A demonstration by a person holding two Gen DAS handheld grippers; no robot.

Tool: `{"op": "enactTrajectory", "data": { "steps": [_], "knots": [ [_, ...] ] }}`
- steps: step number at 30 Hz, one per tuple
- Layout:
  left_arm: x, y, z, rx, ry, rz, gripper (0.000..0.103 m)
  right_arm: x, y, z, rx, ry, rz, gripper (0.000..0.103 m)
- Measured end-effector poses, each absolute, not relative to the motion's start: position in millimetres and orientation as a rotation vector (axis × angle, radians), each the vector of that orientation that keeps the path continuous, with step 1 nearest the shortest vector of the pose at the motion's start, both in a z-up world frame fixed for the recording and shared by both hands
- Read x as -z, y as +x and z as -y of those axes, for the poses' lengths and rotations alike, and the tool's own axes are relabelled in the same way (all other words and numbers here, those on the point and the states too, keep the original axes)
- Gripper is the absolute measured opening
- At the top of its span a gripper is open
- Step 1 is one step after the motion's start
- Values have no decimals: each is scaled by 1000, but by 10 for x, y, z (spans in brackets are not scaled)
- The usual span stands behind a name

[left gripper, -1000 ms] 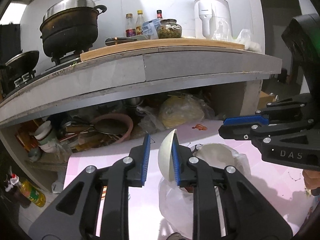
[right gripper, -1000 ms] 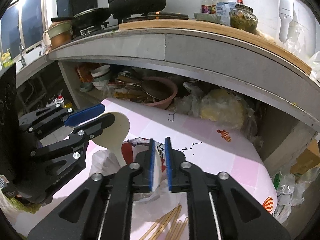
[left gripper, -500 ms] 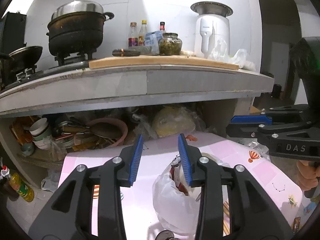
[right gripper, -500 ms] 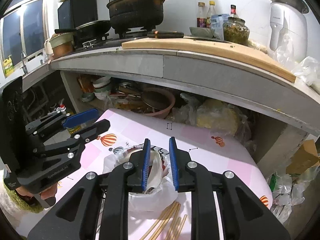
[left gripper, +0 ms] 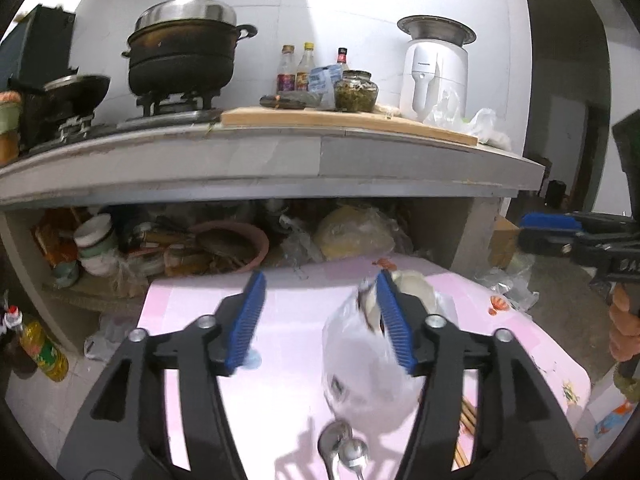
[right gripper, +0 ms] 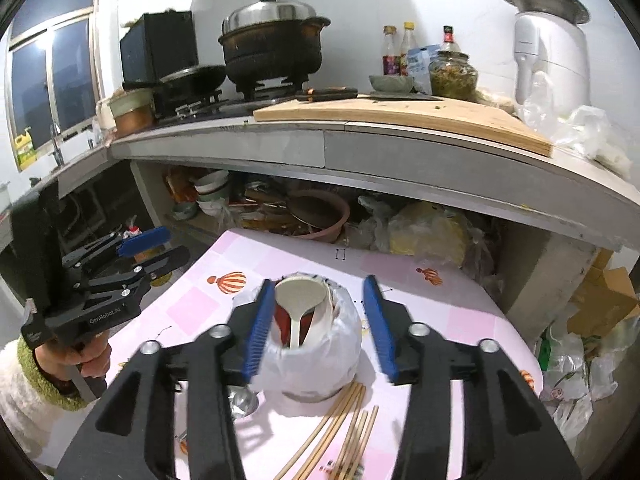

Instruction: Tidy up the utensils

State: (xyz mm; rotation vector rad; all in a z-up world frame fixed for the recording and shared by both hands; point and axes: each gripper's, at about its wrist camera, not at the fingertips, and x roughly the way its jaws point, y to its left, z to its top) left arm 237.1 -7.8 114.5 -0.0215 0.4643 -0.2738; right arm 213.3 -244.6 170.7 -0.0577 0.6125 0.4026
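The landmark is the bag-lined container [right gripper: 316, 344] standing on the pink worktop [right gripper: 448, 320]. A white spoon [right gripper: 300, 298] stands in it, bowl up and handle down into the red interior, probably the sorting place for the utensils. The right gripper [right gripper: 316, 326] hangs over the near side of the container with its fingers [right gripper: 256, 328] spread to either side of it; they have just been opening and press on nothing. The left gripper [left gripper: 320, 322] is likewise spread, having just opened, with its right-hand finger just beside the bag and only bare worktop between the pads. Both hands seem to have let go so that the spoon rests in the container by itself.

A bundle of wooden chopsticks [right gripper: 340, 428] lies flat on the worktop against the near foot of the container, likely waiting its turn. A metal spoon [left gripper: 344, 448] lies close in front of the container too.

The right wrist view looks down into the container's mouth and shows the white spoon plainly. The left wrist view sees the bag [left gripper: 368, 368] from the side, blurred, with only a pale shape at its top, but it shows the metal spoon's bowl more clearly.
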Motion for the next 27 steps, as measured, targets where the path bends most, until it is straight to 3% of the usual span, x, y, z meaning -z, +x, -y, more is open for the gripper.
{"op": "enactTrajectory", "data": {
  "steps": [5,8,18,27],
  "knots": [
    [-938,2068,-28,286,-49,-534,80,-1581,1708,2546,-353,-77,-613,84],
    [-734,1941,-39,284,-56,-601,82,-1394,1493,2574,-286,-106,-629,96],
    [-48,1596,-51,310,-16,-693,90,-568,1256,2653,-25,-212,-818,97],
    [197,1528,-185,394,-209,-773,95,-555,1019,2547,107,-300,-656,97]
  ]
}}
